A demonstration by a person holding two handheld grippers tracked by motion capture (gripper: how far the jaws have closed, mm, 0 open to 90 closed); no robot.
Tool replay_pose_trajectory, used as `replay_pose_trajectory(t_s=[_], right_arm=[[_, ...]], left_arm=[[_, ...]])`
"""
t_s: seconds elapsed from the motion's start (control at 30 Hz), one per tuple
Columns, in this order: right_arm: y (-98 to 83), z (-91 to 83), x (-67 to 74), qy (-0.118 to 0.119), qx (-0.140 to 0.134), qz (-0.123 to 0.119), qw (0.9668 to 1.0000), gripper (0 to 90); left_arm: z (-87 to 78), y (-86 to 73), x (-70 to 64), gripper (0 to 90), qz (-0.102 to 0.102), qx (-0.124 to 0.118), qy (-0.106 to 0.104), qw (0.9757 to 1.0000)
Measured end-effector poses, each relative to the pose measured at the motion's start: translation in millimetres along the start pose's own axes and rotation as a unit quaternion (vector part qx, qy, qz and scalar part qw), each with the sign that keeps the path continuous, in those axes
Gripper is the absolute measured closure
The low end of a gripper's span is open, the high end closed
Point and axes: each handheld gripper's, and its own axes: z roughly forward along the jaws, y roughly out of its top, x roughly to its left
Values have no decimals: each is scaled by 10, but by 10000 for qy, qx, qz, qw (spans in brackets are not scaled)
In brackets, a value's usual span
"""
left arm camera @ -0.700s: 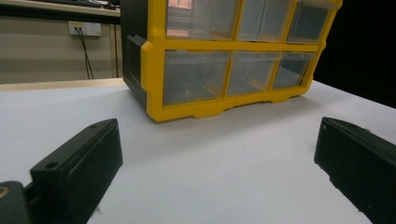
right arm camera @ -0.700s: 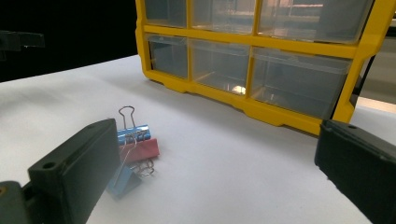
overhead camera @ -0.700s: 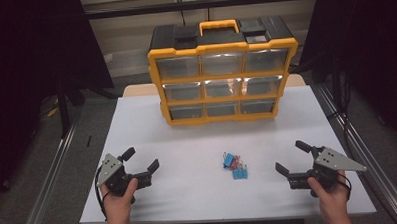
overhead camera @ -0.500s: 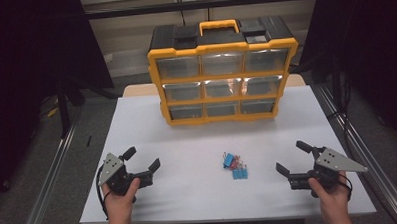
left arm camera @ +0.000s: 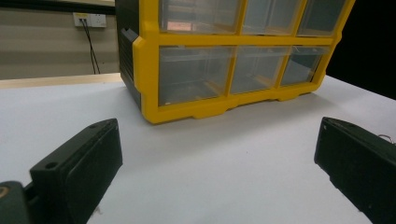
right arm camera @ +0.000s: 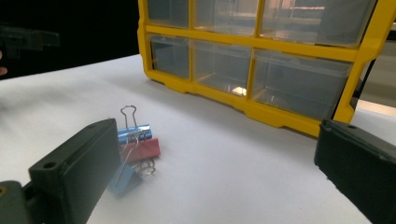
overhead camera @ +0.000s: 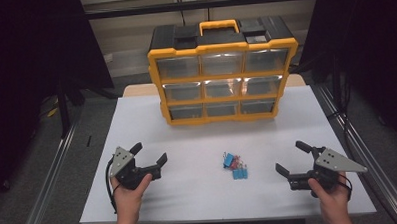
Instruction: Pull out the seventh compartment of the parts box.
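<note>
A yellow and black drawer organiser with clear drawers stands at the back of the white table; it also fills the far part of the left gripper view and the right gripper view. A small pile of blue and red binder clips lies in the middle near the front, seen close in the right gripper view. My left gripper rests open at the front left, nothing between its jaws. My right gripper is open at the front right, to the right of the clips.
Metal rails run along both sides of the table, with dark floor beyond. Bare white tabletop lies between the grippers and the organiser.
</note>
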Motion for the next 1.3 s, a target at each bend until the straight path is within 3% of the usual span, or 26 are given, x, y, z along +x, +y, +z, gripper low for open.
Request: replay_pose_trajectory(t_s=[0.1,0.2,0.37,0.43,0.97,1.0,1.07,1.17,1.3], right_arm=[[11,-18,4,-4,-60,19,10000,0],[7,-19,1,-3,-31,-12,10000,0],[8,-12,-4,-28,-45,3,10000,0],[8,-12,-5,-33,-39,11,10000,0],[7,-9,-6,-30,-26,19,10000,0],[7,-10,-7,-21,-38,19,10000,0],[7,-10,-8,-14,-60,26,10000,0],[6,-11,-6,-28,-64,29,10000,0],[4,-8,-9,5,-78,43,10000,0]], left_arm=[[52,19,-23,11,81,79,68,9999],[120,33,-35,11,40,119,48,9999],[191,54,-61,11,-33,95,119,9999],[225,65,-61,11,61,102,81,9999],[468,158,-185,11,73,81,81,9999],[486,157,-201,11,-32,26,81,10000],[502,166,-195,11,78,85,104,9999],[535,163,-198,11,-28,51,76,10000],[573,167,-199,11,12,44,109,9999]])
